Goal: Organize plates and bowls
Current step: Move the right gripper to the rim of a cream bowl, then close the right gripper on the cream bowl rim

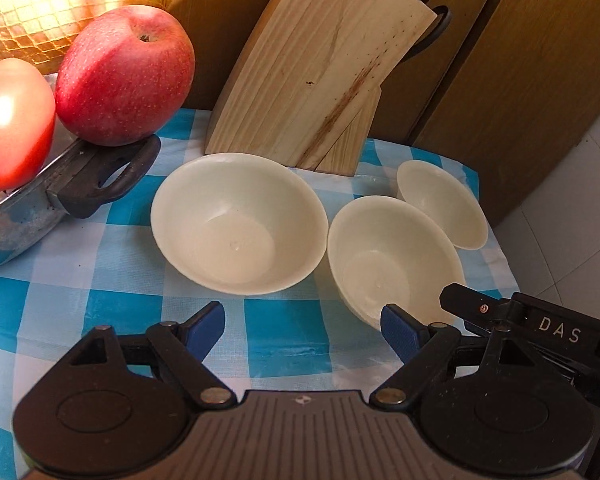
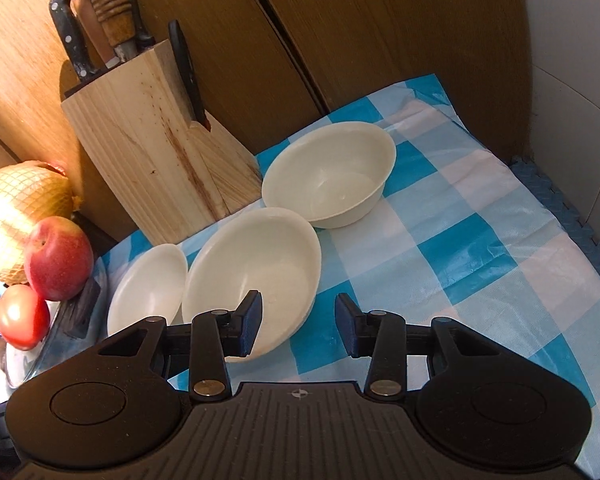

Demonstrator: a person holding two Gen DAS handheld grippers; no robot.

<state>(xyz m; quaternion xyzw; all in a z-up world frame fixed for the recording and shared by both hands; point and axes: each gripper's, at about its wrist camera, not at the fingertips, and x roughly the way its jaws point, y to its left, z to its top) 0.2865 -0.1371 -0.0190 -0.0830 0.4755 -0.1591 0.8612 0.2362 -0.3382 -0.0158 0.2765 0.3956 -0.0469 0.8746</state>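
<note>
Cream-white plastic is the material of all three bowls, and we find each one standing separately on the blue-and-white checked cloth (image 2: 480, 248) — none nested into another, so the organizing has not visibly begun. In the left wrist view, the left bowl (image 1: 238, 222) sits nearest the pan handle (image 1: 108, 182), the middle bowl (image 1: 392, 258) is just beside it, and the far bowl (image 1: 440, 204) lies behind the middle one toward the cloth's edge, their rims close or overlapping in the picture; we cannot tell whether they touch. The wooden knife block (image 1: 316, 64) stands right behind them. No plates are in view. We hold the left gripper (image 1: 304, 330) over the cloth in front of the left and middle bowls, its blue pads (image 1: 208, 328) spread wide with nothing between them. The right gripper (image 2: 298, 322) hovers at the near rim of the middle bowl (image 2: 252, 268), also spread and empty; one pad overlaps that rim in the picture, but contact is uncertain. An apple (image 1: 124, 76) and a tomato (image 1: 12, 124) rest on the pan at the left, clear of the work. We judge the whole job remaining: the bowls need stacking, probably one into the next, and the first grasp — likely on the middle bowl's rim — is not yet made.
</note>
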